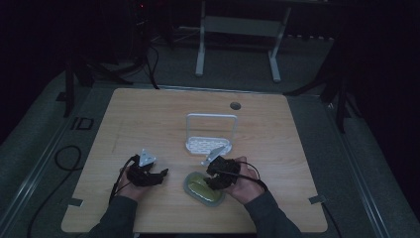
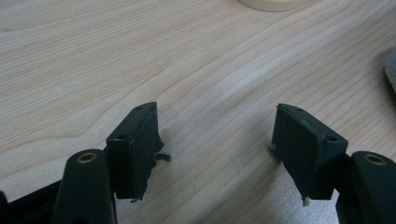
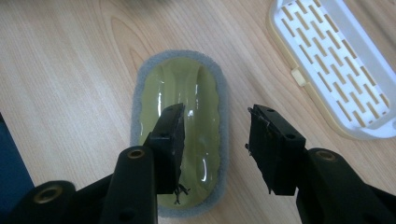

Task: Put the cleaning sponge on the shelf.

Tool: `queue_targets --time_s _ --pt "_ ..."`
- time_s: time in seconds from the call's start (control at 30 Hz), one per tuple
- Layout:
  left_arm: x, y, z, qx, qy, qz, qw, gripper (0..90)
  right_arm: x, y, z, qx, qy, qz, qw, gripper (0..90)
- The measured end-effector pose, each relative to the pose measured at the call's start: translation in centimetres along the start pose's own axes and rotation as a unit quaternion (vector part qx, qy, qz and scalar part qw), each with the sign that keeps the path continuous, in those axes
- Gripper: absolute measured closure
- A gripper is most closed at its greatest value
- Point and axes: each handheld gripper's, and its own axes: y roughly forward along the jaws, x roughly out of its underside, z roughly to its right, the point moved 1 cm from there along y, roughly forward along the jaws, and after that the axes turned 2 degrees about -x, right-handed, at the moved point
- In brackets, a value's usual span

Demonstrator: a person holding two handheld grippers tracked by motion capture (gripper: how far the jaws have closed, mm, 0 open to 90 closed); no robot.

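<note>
A scrubbing pad (image 1: 203, 189) with a glossy yellow-green handle and a grey foam rim is seen lying flat on the wooden tabletop (image 1: 148, 119), close to the near edge and a little right of its middle. The right gripper (image 1: 216, 179) is held directly over the pad's right end. In the right gripper view its jaws are seen parted: one jaw hangs above the handle's raised ridge, the other over the pad's (image 3: 184, 98) outer rim and the wood beside it. No pad of the jaws is seen pressing on the handle, so nothing is gripped.

The left gripper (image 1: 159, 176) is held near the same edge, left of the pad and apart from it. Its jaws are spread wide over bare wood (image 2: 187, 70), and nothing lies between them.

A white slotted tray (image 1: 208, 145) with an upright wire handle is placed near the tabletop's centre, just beyond the pad. Its slotted floor (image 3: 343, 70) is seen beside the pad in the right gripper view.
</note>
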Motion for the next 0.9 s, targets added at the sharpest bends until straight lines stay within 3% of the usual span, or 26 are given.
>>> queue_targets --time_s 0.5,0.9 --pt "0.0 0.0 0.0 0.000 0.000 0.000 1.0000 32.3 -0.9 0.6 -0.4 -0.017 -0.002 -0.016 0.9997 54.0" --pt "0.0 0.0 0.0 0.000 -0.001 0.000 1.0000 32.3 -1.4 1.3 -0.5 -0.029 -0.001 -0.044 0.9986 50.1"
